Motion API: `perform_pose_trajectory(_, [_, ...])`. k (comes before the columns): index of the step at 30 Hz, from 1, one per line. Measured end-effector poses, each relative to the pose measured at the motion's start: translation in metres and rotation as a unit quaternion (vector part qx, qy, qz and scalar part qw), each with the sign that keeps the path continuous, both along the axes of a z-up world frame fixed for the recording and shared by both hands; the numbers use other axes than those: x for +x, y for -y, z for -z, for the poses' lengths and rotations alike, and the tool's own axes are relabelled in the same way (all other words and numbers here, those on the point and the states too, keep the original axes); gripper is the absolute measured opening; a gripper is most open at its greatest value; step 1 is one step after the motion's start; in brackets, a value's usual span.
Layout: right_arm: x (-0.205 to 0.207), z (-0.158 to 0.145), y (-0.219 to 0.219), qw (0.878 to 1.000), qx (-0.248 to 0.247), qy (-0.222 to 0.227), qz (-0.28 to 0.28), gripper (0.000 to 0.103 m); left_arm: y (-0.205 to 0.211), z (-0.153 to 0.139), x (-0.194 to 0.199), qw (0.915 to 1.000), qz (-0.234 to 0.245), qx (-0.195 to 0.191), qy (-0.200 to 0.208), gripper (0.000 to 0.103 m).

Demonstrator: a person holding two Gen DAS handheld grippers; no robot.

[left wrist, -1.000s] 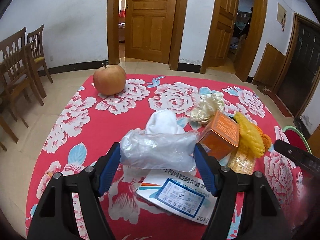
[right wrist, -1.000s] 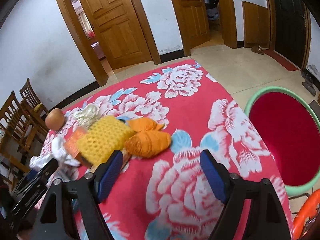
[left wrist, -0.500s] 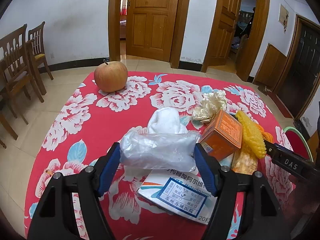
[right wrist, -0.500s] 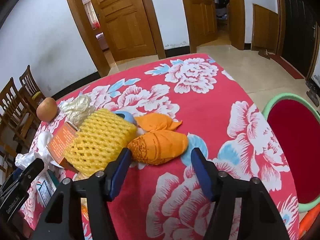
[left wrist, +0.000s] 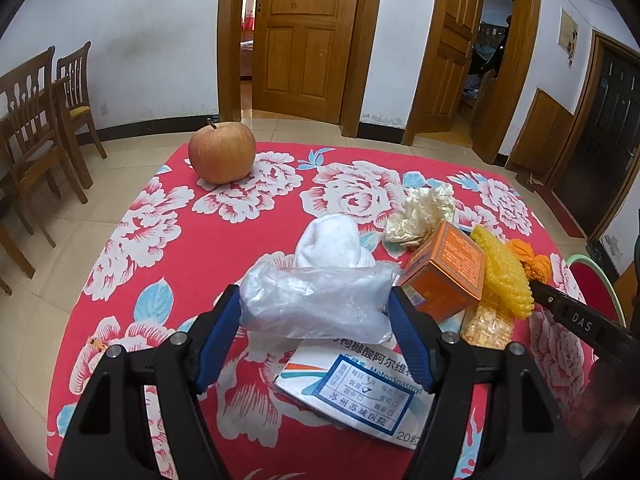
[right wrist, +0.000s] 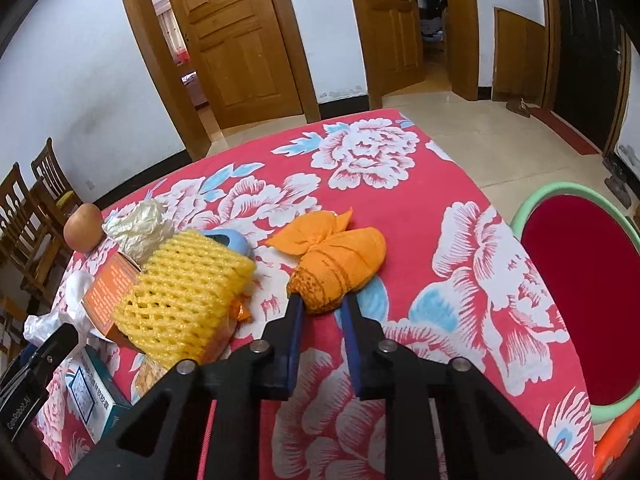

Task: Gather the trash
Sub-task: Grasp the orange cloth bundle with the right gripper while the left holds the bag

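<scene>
Right tongs [right wrist: 322, 304] closing on crumpled orange wrapper [right wrist: 340, 260] (knotted, netted).

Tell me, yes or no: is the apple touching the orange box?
No. The apple sits alone at the far corner, well apart from the orange box.

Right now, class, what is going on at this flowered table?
A person is clearing trash with two handheld grippers. The left gripper holds a crumpled clear plastic bag between its blue pads. The right gripper is closing on the near end of an orange cloth-like wrapper. A yellow foam net, an orange carton and a printed medicine box lie on the red floral tablecloth.
</scene>
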State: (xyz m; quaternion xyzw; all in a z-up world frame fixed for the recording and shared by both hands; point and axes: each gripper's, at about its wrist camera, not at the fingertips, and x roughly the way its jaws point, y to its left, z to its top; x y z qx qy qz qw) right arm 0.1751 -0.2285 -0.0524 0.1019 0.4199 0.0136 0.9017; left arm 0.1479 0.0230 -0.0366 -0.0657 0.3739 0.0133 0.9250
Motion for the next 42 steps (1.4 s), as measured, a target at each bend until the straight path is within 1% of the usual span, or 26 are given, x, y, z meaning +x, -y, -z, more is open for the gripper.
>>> perform_pose_trajectory(4, [-0.006, -0.005, -0.001, 1.0, -0.006, 0.009, 0.001, 0.019, 0.0, -0.001, 0.0, 1.0, 0.001, 0.0, 0.002, 0.073])
perform_pose_trajectory(9, [-0.025, -0.022, -0.001, 0.999, -0.016, 0.03, 0.0, 0.019, 0.005, -0.003, -0.001, 1.0, 0.007, 0.006, 0.003, 0.073])
perform_pose_trajectory(17, [-0.051, -0.044, 0.001, 0.998, -0.023, 0.057, -0.002, 0.019, 0.016, -0.018, -0.016, 0.9996, 0.018, 0.014, 0.014, 0.073])
perform_pose_trajectory(23, [-0.066, -0.052, 0.007, 0.998, -0.012, 0.067, -0.001, 0.019, 0.024, -0.028, -0.027, 0.9994, 0.025, 0.015, 0.019, 0.073])
perform_pose_trajectory(30, [-0.082, -0.059, 0.019, 0.997, 0.02, 0.074, -0.005, 0.019, 0.032, -0.036, -0.038, 0.9991, 0.032, 0.016, 0.024, 0.073])
perform_pose_trajectory(42, [-0.11, -0.073, 0.045, 0.995, 0.028, 0.091, 0.008, 0.019, 0.061, -0.05, -0.048, 0.9973, 0.062, 0.02, 0.034, 0.073])
